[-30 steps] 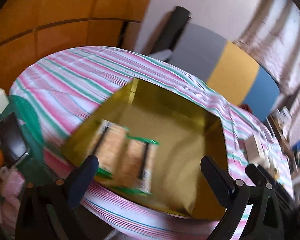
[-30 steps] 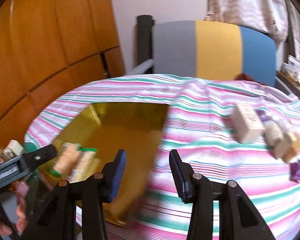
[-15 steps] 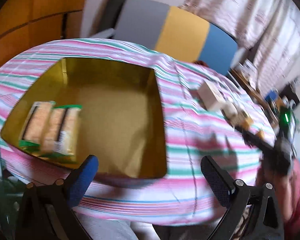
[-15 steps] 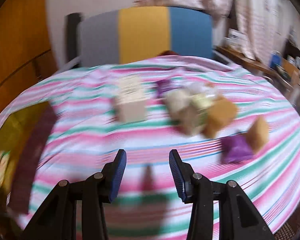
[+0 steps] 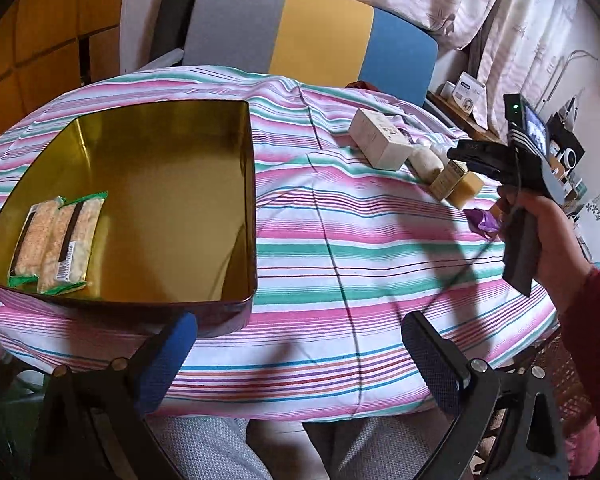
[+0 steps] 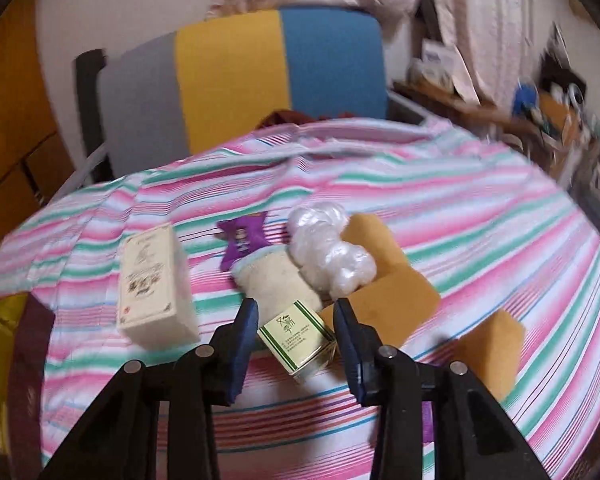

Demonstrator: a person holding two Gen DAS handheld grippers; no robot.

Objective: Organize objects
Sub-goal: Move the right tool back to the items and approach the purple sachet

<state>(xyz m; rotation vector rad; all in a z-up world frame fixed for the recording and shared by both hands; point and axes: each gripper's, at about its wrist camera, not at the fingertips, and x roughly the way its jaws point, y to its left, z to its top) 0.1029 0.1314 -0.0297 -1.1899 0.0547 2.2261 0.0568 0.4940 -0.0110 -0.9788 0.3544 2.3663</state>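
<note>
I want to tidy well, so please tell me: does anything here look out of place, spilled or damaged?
Nothing looks spilled or damaged. Only the snack packs lie in the tin; the boxes, pouches and blocks are heaped unsorted on the cloth. The green box lies askew.

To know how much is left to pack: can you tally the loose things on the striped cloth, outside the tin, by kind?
Boxes: 2
Tan blocks: 2
Purple wrappers: 2, one partly hidden behind the right gripper's arm
Beige pouch: 1
Clear plastic bundle: 1
Total: 8
</note>
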